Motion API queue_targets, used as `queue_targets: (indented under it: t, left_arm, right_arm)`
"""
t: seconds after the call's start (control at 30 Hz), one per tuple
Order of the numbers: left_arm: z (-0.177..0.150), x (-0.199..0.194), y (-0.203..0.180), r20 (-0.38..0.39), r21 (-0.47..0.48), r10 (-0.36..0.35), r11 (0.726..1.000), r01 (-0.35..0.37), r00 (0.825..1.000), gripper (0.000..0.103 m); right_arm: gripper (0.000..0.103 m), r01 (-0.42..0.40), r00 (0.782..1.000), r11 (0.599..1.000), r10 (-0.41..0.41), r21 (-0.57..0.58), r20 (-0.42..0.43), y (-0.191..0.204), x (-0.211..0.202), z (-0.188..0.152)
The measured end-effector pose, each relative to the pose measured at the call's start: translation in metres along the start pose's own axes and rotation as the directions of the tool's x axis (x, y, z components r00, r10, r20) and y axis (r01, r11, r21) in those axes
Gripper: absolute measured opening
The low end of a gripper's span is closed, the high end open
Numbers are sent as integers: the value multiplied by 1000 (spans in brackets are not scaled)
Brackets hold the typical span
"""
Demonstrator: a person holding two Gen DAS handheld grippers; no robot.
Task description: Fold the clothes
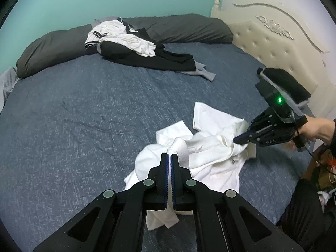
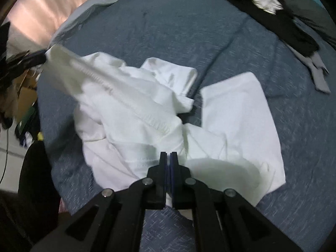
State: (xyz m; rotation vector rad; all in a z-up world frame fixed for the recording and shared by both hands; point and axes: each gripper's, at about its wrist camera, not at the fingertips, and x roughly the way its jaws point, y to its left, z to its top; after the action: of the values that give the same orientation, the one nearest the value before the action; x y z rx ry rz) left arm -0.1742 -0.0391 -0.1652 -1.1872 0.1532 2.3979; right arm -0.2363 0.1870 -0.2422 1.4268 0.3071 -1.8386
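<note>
White shirt (image 1: 212, 153) on the blue bed (image 1: 84, 109), near the front edge, crumpled; one sleeve (image 2: 237, 113) lies spread flat on the cover, the rest bunched and twisted; no neat fold visible on it; by my reading this garment is mid-handling, being pulled out between two grips, with squaring and folding left to do.

Heap of black, white and grey clothes (image 1: 136, 46) at the far side of the bed by the dark bolster (image 1: 178, 28); loose and unfolded as far as can be seen, so more work remains there too; no finished stack in view.

Left gripper (image 1: 169, 157): fingers pressed together on a bunched ridge of the shirt, lifted a little off the bed; seen from the right wrist view, that end of the cloth rises toward the left edge, somewhat blurred.

Right gripper (image 2: 168, 157): fingers closed on the shirt's edge near the collar area, held low over the bed; a hand (image 1: 315, 129) grips its handle, sleeve dark, reaching in from the right side by the headboard (image 1: 273, 42).
</note>
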Motion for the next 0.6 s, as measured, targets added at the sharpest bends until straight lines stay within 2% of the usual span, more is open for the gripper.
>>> queue_targets:
  t: [0.07,0.1,0.13,0.33,0.6]
  left_arm:
    - [-2,0,-2,-2,5,-4,1000,4,1000,2]
    - [-3,0,-3,-1,6,-4,1000,4,1000,2]
    - [-3,0,-3,0,6,-6,1000,6,1000,2]
    - [-5,3,-3,-2,1,-9,1000,9,1000,2]
    - [-10,8,4,-11,2,-9,1000,9,1000,2]
  right_arm:
    - [15,-2,999,1000,1,27,39,-2,-2,-4]
    - [30,-11,998,999,9,34,56,-3,-4,-4]
    - [40,-13,998,999,11,34,62,-2,-4,-5]
    - [42,73,996,997,-72,-15,53,6,14,-6]
    - [42,117,992,992,-115,-37,47,2,38,-7]
